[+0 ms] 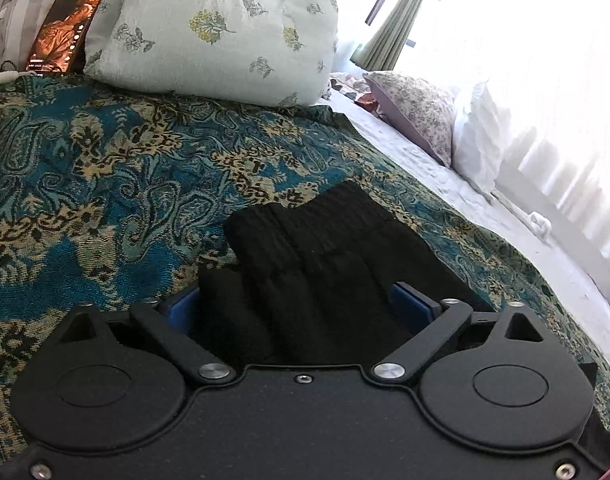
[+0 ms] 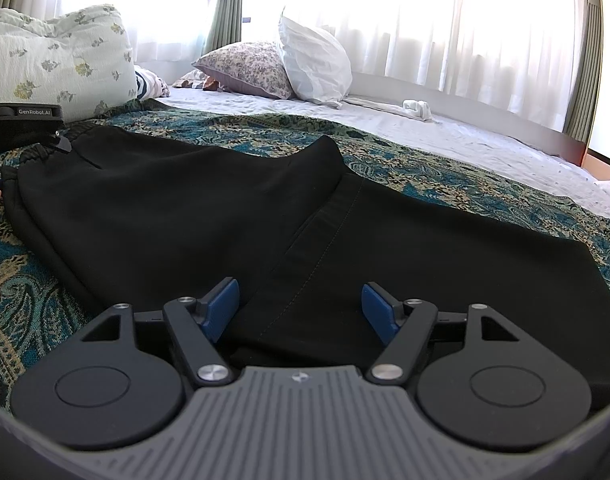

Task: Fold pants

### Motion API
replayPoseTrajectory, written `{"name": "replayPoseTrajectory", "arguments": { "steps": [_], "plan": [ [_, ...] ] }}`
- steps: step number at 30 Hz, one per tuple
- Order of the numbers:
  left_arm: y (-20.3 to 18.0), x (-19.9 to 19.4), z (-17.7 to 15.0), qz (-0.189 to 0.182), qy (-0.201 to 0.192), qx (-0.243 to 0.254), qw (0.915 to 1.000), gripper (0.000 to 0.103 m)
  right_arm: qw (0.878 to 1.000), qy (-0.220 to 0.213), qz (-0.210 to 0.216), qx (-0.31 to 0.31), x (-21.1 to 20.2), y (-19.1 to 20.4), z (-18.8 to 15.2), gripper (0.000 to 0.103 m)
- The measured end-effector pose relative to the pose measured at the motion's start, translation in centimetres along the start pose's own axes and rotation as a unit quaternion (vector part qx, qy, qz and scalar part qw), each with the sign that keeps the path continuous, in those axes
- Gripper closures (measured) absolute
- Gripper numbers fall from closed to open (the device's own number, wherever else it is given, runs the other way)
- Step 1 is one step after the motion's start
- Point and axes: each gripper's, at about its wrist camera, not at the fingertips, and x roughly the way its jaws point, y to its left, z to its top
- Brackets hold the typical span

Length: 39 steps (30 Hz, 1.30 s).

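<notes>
Black pants (image 2: 165, 208) lie spread on a teal paisley bedspread (image 2: 445, 168). In the right wrist view the waistband is at the far left and a leg seam runs toward my right gripper (image 2: 301, 304), which is open with the leg fabric between its blue pads. My left gripper (image 1: 297, 300) is open wide, and the elastic waistband (image 1: 325, 232) bunches between its blue pads. The left gripper also shows in the right wrist view (image 2: 25, 124), at the waistband.
A pale green floral pillow (image 1: 225, 28) and a lit phone (image 1: 71, 20) sit at the bedspread's far end. A purple floral pillow (image 2: 253, 66) and a white pillow (image 2: 313, 60) lie on the white sheet (image 2: 425, 124) by the curtained window.
</notes>
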Motion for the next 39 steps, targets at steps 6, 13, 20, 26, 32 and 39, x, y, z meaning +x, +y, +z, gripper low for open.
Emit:
{"name": "replayPoseTrajectory", "arguments": {
  "steps": [6,13,20,26,32,39],
  "plan": [
    [-0.6,-0.1,0.1,0.046,0.003,0.026,0.9986,0.061,1.000,0.000,0.000,0.000,0.0,0.0,0.0,0.023],
    [-2.7,-2.2,1.3,0.029,-0.009,0.069,0.9971,0.092,0.999,0.020,0.028,0.034,-0.3,-1.3,1.2,0.021],
    [-9.4,-6.3,0.7,-0.045,-0.031,0.153,0.9866,0.094,0.997,0.003,0.014,0.082,-3.7,-5.3,2.3,0.021],
    [-16.2,-9.1,-3.7,-0.101,-0.025,0.223,0.9692,0.094,0.991,-0.017,-0.031,0.129,-6.5,-10.4,2.2,0.021],
    [-24.5,-14.4,-10.0,-0.207,-0.020,0.295,0.9327,0.094,0.980,-0.010,-0.063,0.187,-8.1,-15.6,0.4,0.021],
    [-31.8,-16.7,-19.3,-0.300,0.098,0.385,0.8675,0.086,0.968,0.002,-0.110,0.225,-10.2,-20.1,-2.6,0.021]
  ]
}}
